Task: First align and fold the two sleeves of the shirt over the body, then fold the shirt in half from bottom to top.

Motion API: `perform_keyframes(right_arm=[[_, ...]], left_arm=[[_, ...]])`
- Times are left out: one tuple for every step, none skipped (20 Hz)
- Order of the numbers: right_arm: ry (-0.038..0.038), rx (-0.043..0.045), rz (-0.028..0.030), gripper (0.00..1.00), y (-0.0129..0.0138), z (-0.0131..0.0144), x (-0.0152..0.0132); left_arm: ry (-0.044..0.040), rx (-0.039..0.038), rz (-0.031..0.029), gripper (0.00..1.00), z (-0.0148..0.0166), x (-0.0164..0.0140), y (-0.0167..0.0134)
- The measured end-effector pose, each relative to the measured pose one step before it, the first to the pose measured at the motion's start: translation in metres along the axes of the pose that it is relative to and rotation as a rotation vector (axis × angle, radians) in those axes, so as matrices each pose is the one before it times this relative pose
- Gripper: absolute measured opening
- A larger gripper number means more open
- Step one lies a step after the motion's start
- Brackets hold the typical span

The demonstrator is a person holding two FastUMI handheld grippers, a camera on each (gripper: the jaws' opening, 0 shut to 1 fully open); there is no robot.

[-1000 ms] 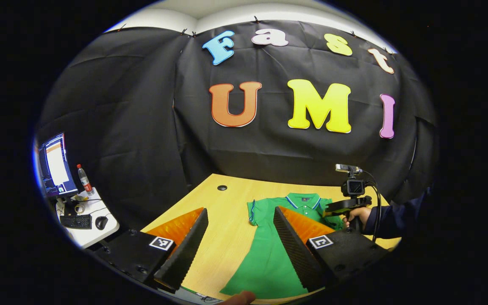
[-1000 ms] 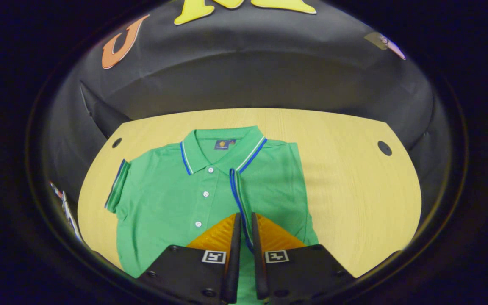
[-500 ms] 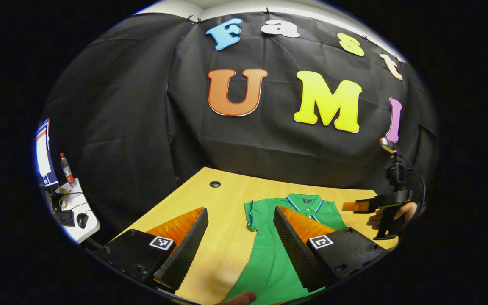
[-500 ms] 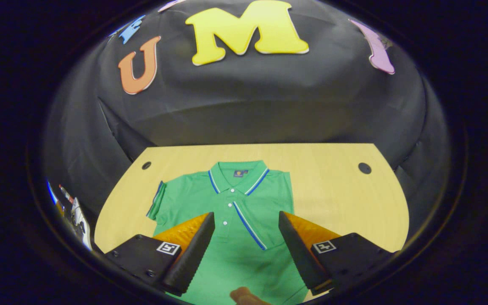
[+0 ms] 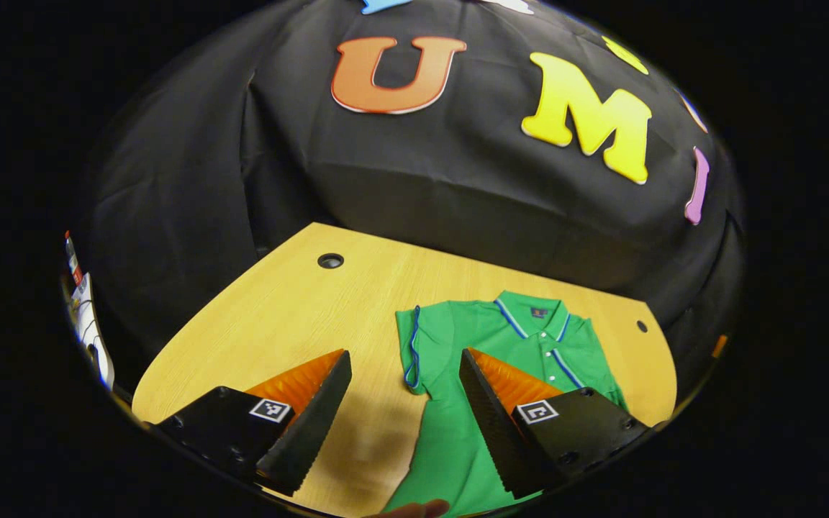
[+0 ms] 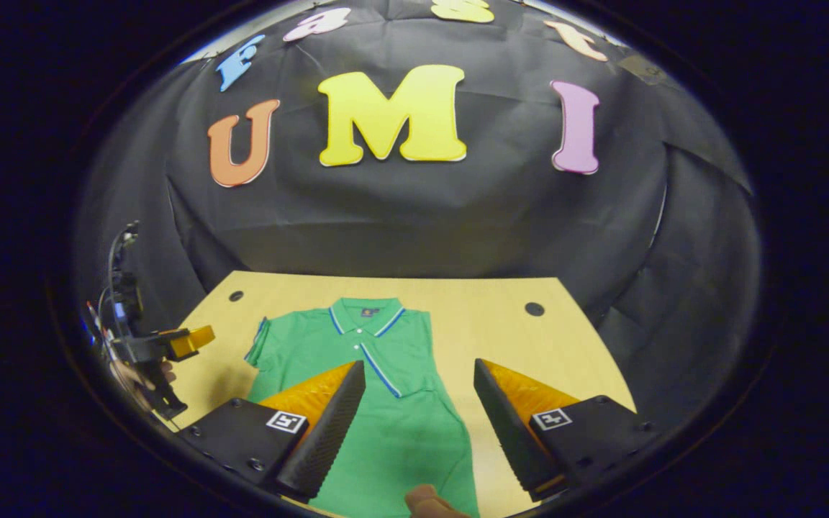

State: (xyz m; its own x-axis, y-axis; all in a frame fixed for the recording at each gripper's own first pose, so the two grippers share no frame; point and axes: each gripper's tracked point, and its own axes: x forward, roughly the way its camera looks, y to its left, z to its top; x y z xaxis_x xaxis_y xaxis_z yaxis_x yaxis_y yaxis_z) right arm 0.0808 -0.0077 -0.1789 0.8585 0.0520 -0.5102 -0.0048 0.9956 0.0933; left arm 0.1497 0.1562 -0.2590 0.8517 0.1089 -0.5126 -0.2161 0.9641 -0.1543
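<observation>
A green polo shirt with blue trim lies flat and face up on the wooden table, collar toward the far wall. One sleeve is folded over the body, its blue cuff running diagonally across the chest. The other sleeve sticks out to the side. My right gripper hovers open above the shirt's middle, holding nothing. My left gripper is open above the spread sleeve and also holds nothing. It appears too in the right gripper view, held by a hand left of the shirt.
The table has a round cable hole near each far corner. Black cloth walls close it in at the back and sides. A side desk with clutter stands off to the left. A fingertip shows at the bottom edge.
My right gripper opened, let go of the sleeve now lying over the body, and drew back. My left gripper tipped down and came closer to the spread sleeve.
</observation>
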Motion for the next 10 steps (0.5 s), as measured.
perform_keyframes(right_arm=[[0.00247,-0.00711,-0.00920,0.94,0.00119,-0.00516,-0.00817],[0.00523,-0.00606,-0.00713,0.94,0.00106,-0.00647,-0.00847],[0.00643,-0.01111,-0.00910,0.94,0.00016,-0.00489,-0.00721],[0.00033,-0.00865,-0.01199,0.94,-0.00170,-0.00395,-0.00849],[0.00031,-0.00629,-0.00433,0.94,0.00058,-0.00252,-0.00841],[0.00338,-0.00128,0.00143,0.94,0.00249,-0.00334,-0.00919],[0.00568,-0.00183,0.00113,0.94,0.00248,-0.00378,-0.00791],[0.00580,-0.00842,-0.00095,0.94,0.00221,-0.00323,-0.00740],[0.00017,-0.01716,-0.00590,0.96,0.00060,-0.00274,-0.00568],[-0.00080,-0.01766,-0.01055,0.96,-0.00090,-0.00195,-0.00408]], left_arm=[[0.02358,-0.00192,-0.00736,0.98,-0.00370,0.01559,-0.00275],[0.02106,-0.00357,-0.00139,0.98,-0.00257,0.01196,0.00111],[0.02274,-0.00265,-0.00187,0.98,-0.00231,0.01271,-0.00029],[0.02783,-0.00498,0.00283,0.98,-0.00338,0.01276,-0.00101],[0.02430,-0.00132,0.00666,0.98,-0.00108,0.01230,0.00095],[0.03796,-0.00584,0.01505,0.98,-0.00468,0.01324,0.00118],[0.03072,-0.00699,0.01377,0.98,-0.00119,0.00955,0.00255],[0.01420,-0.01917,0.00348,0.98,0.00100,0.00845,-0.00069],[0.00673,-0.01759,-0.00291,0.98,0.00355,0.00652,-0.00291],[0.00858,-0.00783,0.00602,0.98,0.00219,0.00459,-0.00042]])
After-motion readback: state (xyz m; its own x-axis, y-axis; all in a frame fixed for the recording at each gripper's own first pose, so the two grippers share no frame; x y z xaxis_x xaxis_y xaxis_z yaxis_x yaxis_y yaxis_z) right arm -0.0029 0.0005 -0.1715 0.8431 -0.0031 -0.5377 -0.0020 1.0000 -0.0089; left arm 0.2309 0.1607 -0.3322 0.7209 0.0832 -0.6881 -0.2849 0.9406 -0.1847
